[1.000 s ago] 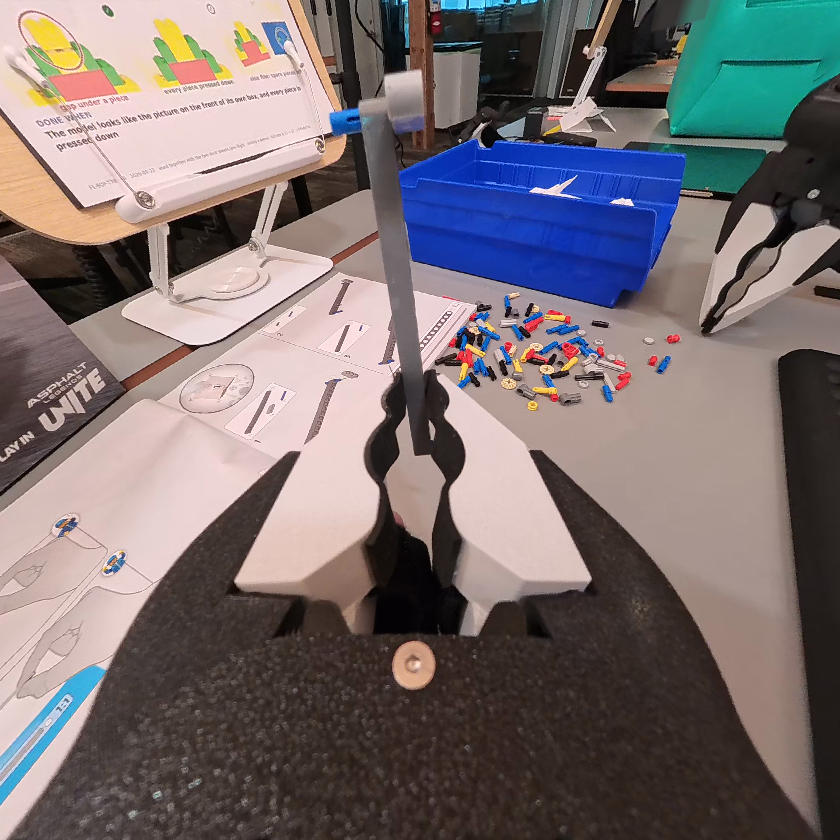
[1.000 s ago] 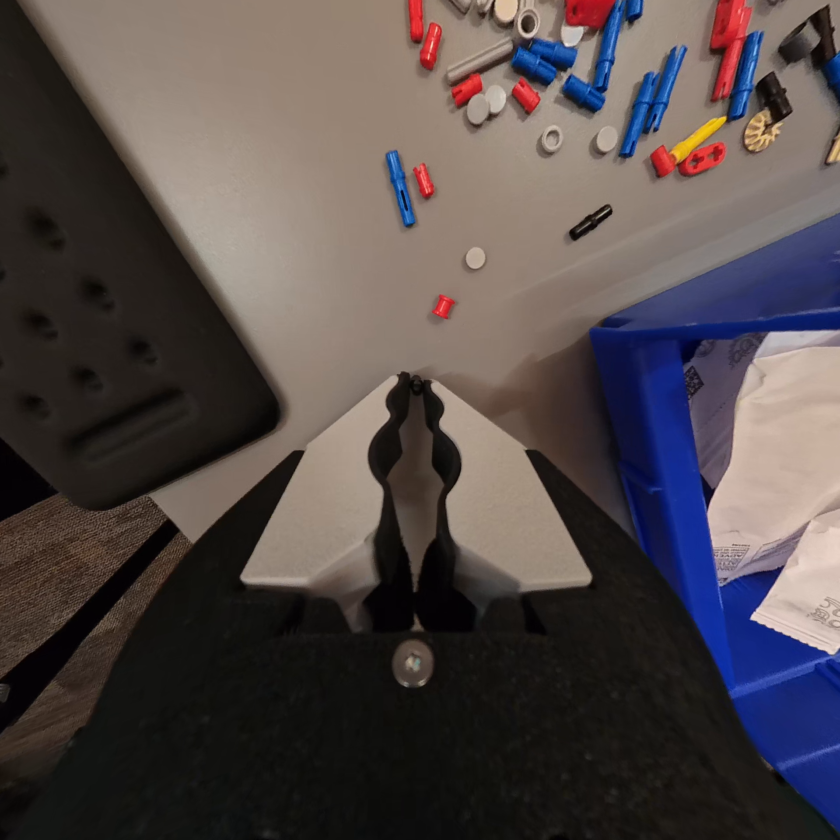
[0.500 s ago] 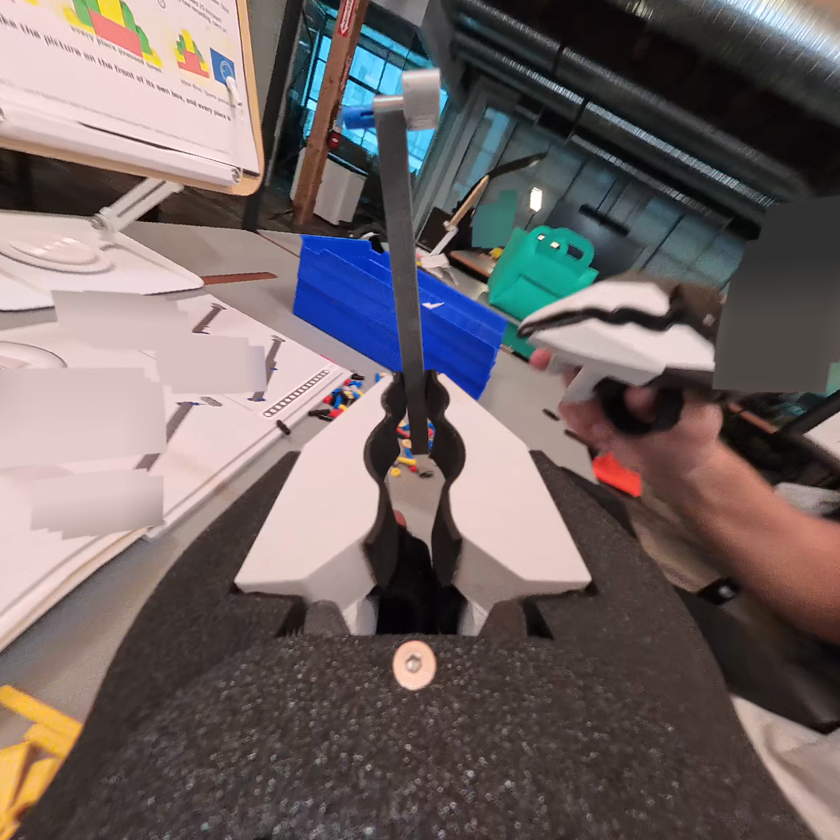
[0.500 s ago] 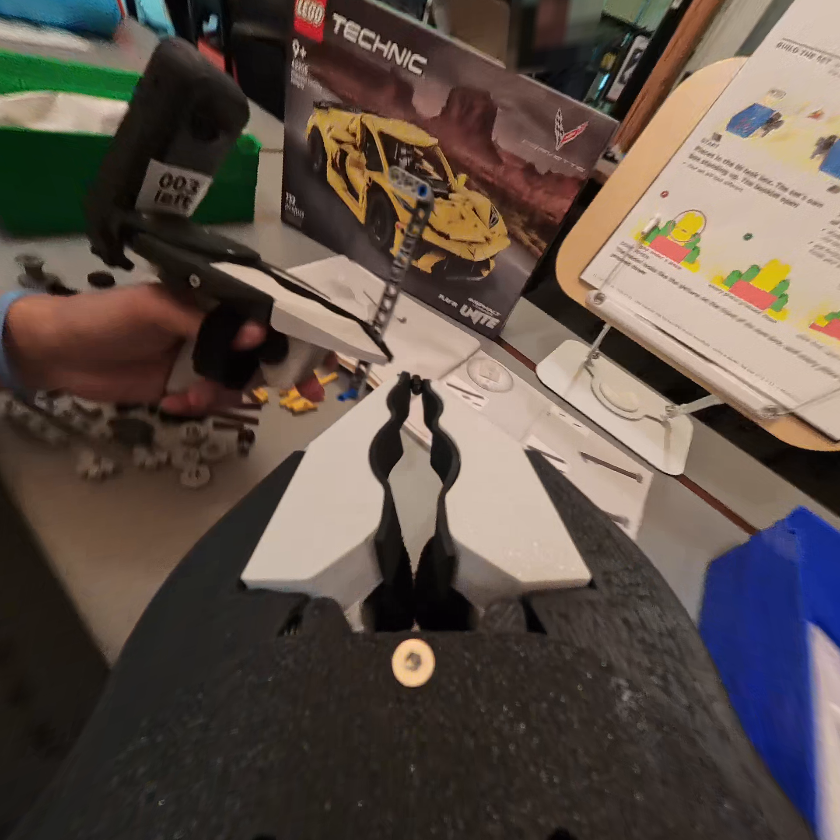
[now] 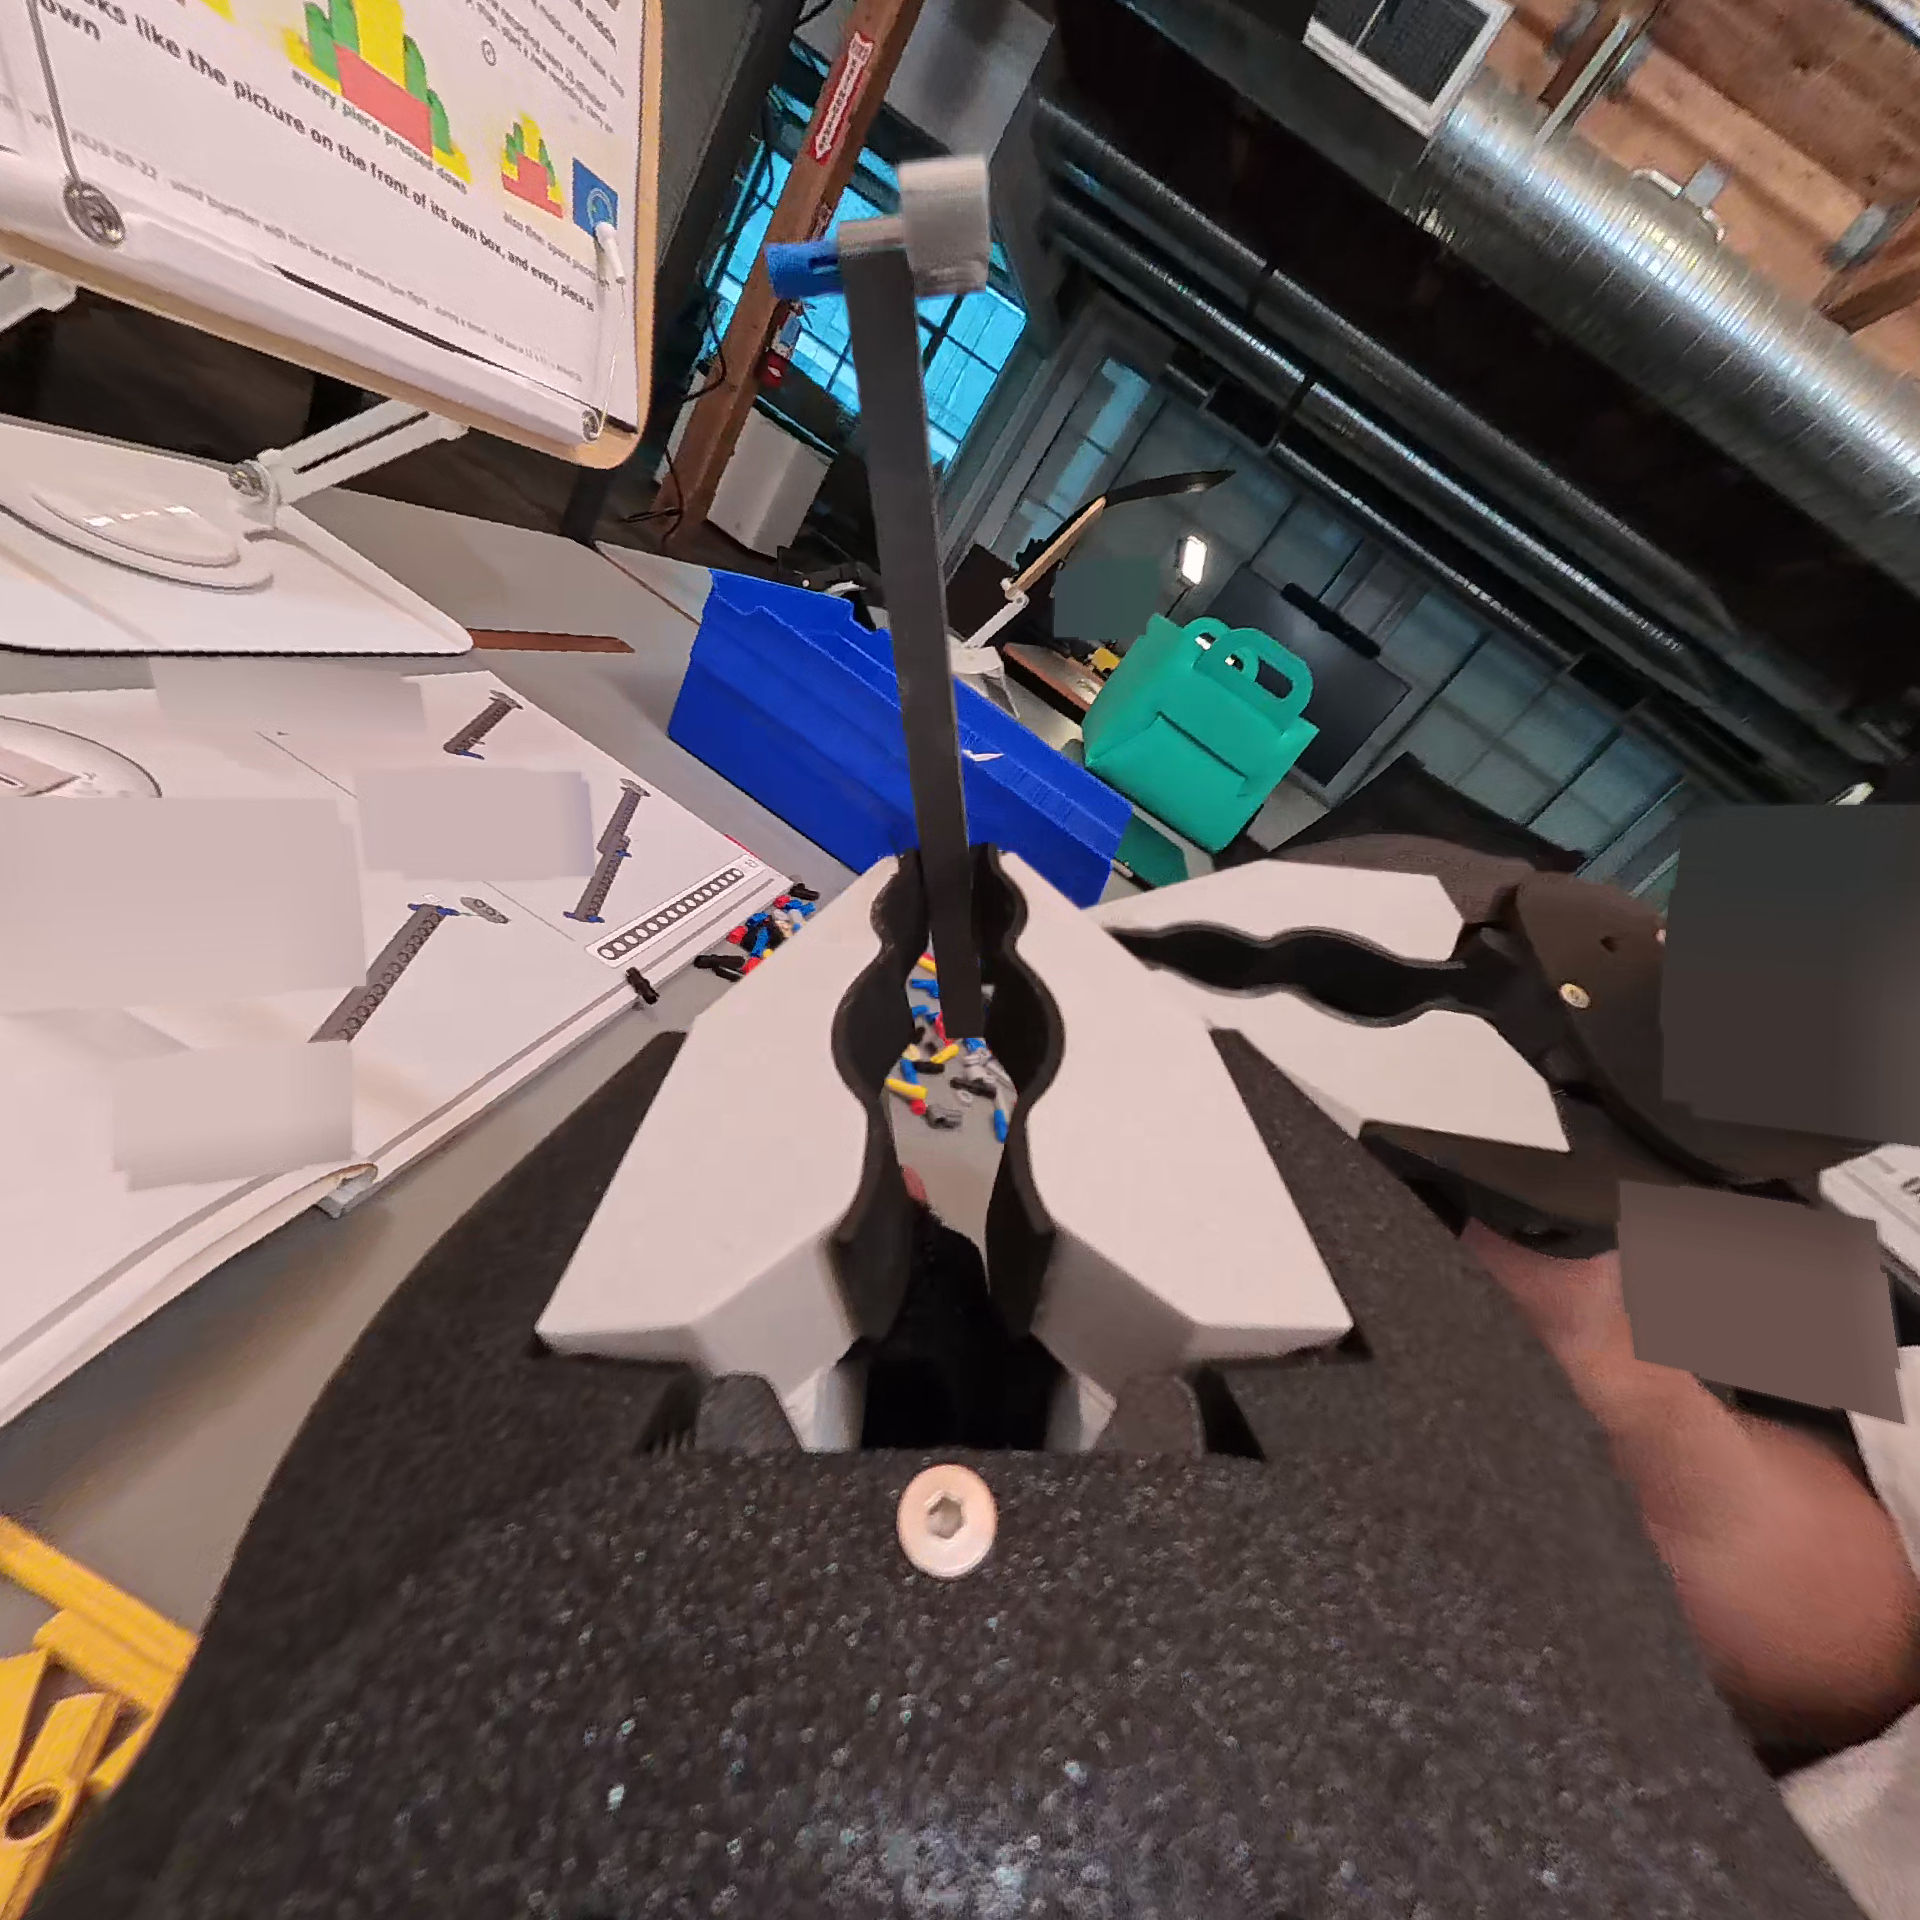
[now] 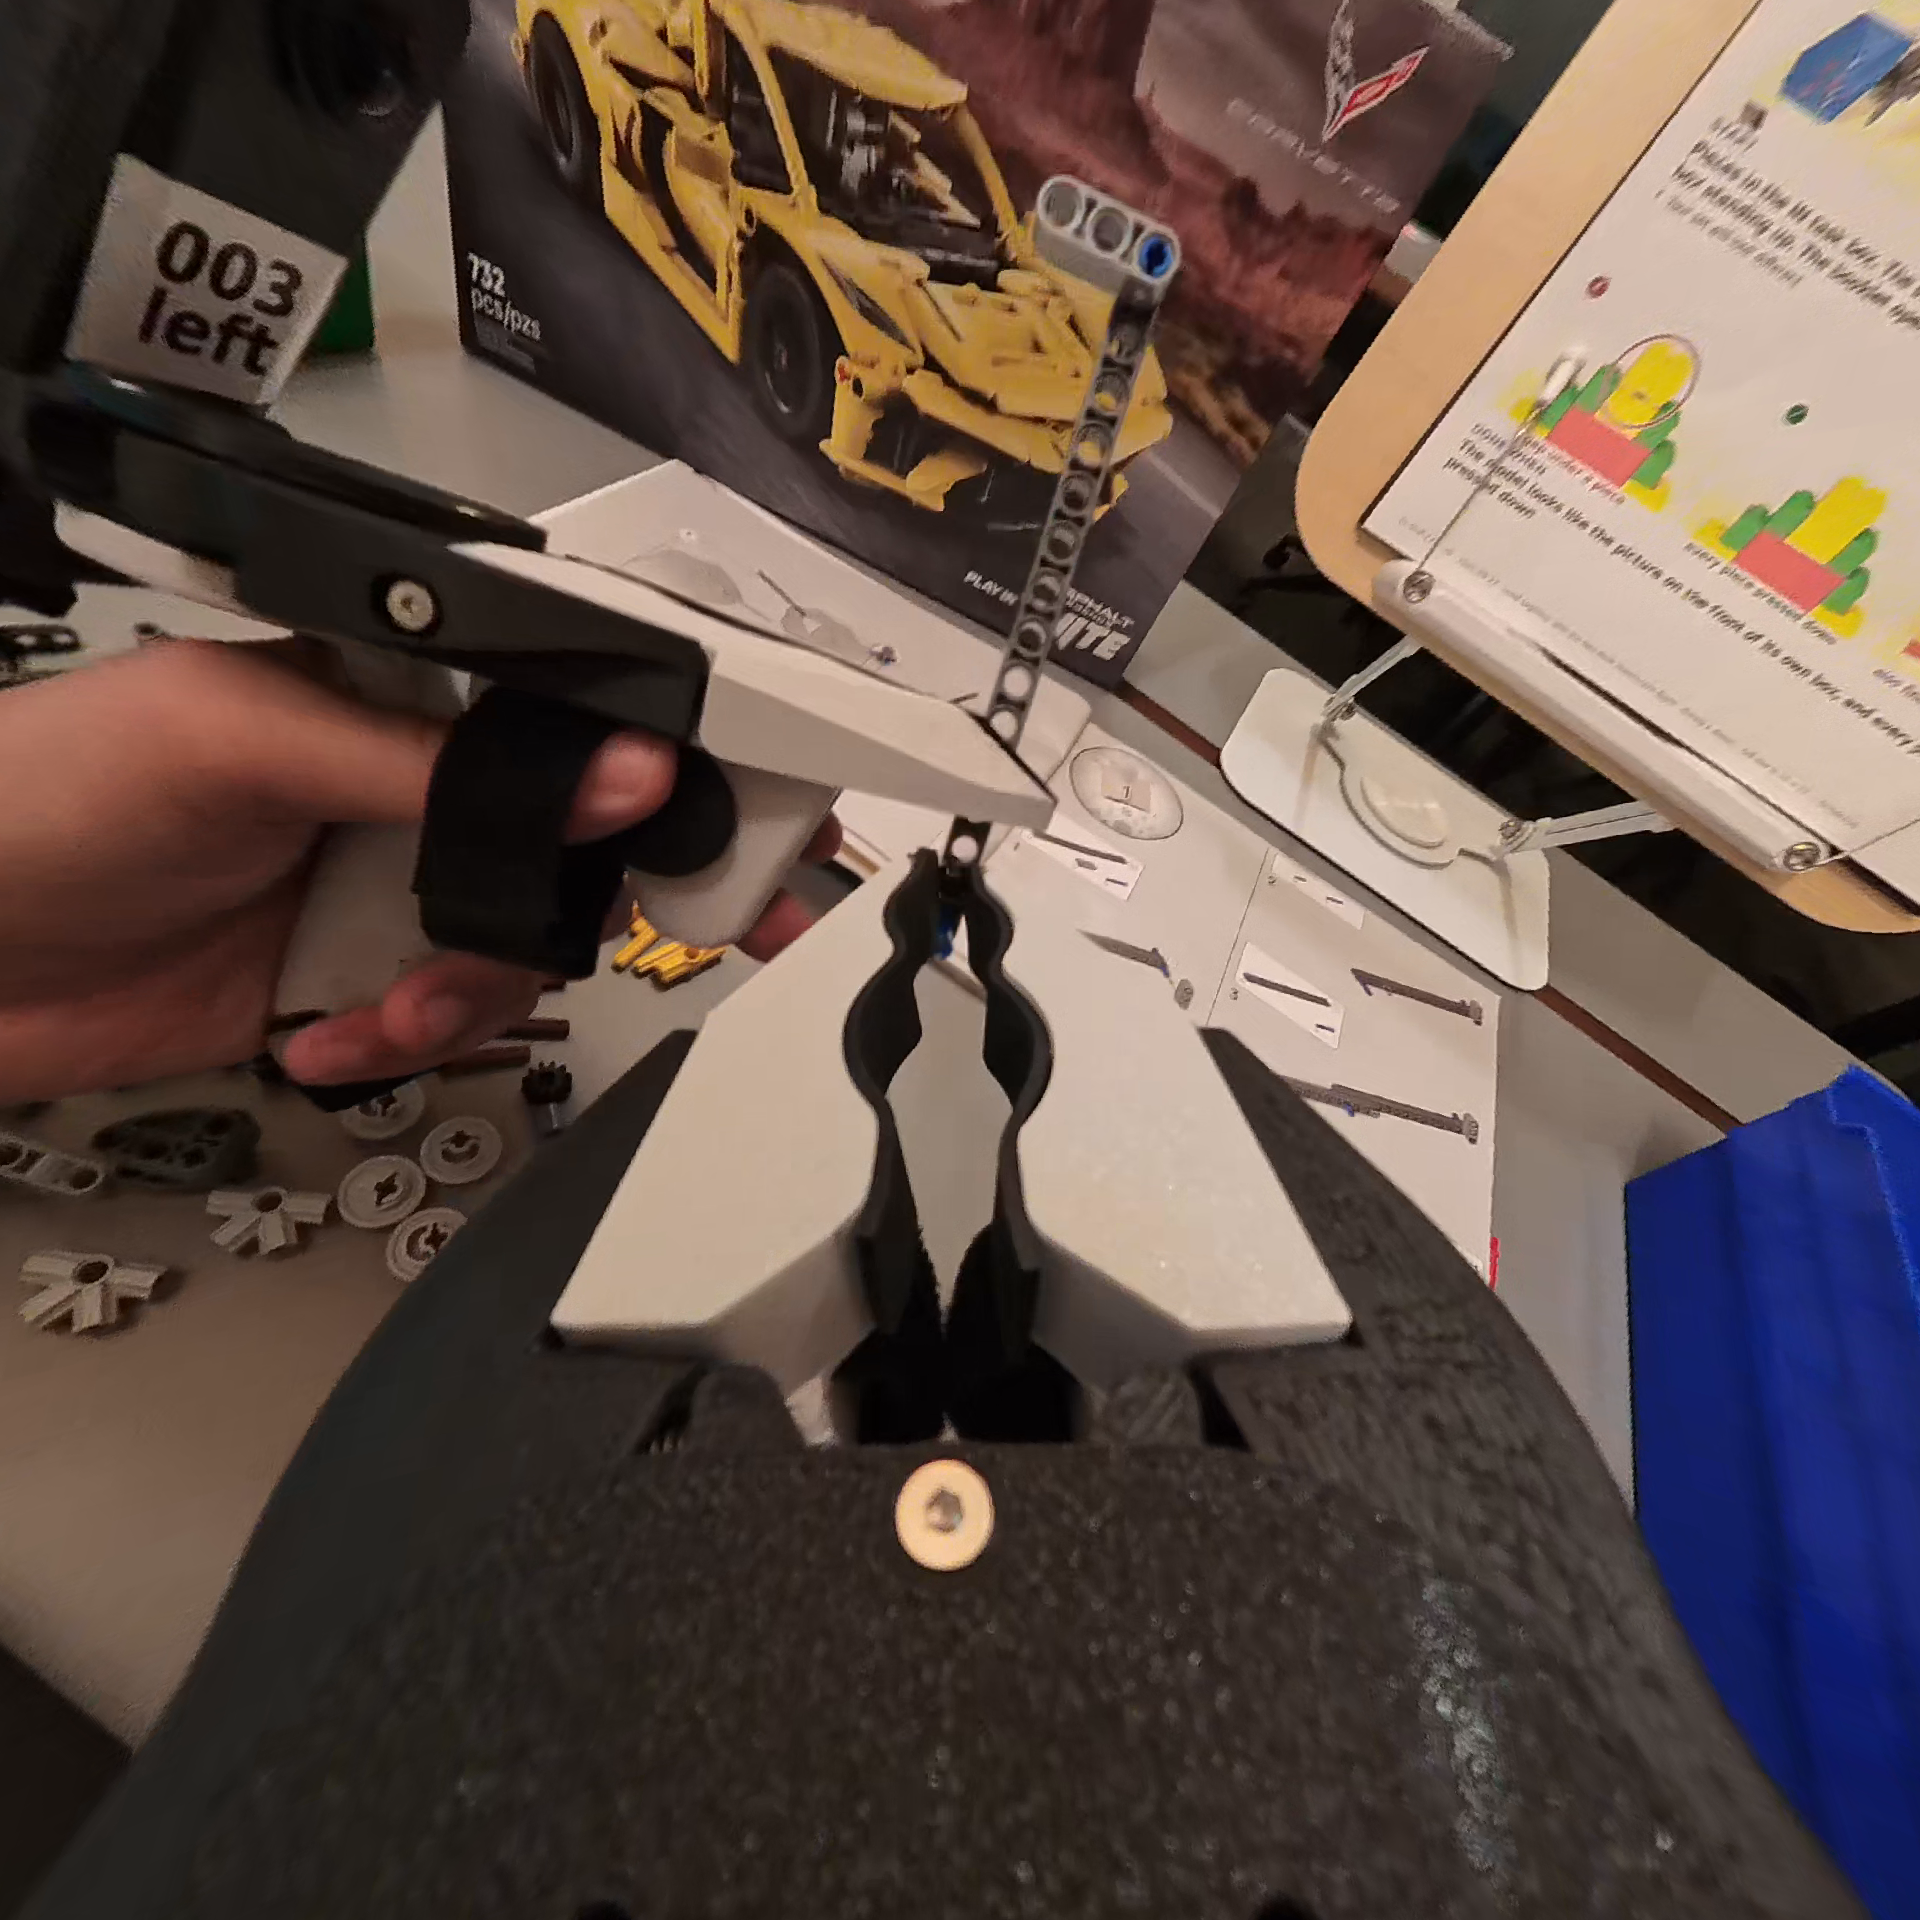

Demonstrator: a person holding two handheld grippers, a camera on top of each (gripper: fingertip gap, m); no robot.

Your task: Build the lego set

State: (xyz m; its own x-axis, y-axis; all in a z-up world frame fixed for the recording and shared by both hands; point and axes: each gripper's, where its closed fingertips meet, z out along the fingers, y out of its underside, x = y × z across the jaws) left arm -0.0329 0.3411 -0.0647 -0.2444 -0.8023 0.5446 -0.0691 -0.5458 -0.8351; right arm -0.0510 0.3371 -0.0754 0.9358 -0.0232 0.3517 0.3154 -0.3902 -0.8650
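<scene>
My left gripper is shut on a long dark grey beam that stands up from its fingers. A light grey piece and a blue pin sit at the beam's top. My right gripper is shut on a small black pin at its tips, just under the beam's bottom hole. In the right wrist view the left gripper comes in from the left holding the beam. In the left wrist view the right gripper lies close beside my right finger.
The open instruction booklet lies on the grey table, with loose small pins by a blue bin. The set's box and a sheet on a stand are behind. Grey round parts and yellow parts lie nearer. The grippers are tip to tip, or close to it.
Both grippers have lifted from the table and come together. The right gripper swung away from the loose pins toward the left one and closed in under the beam's lower end.
</scene>
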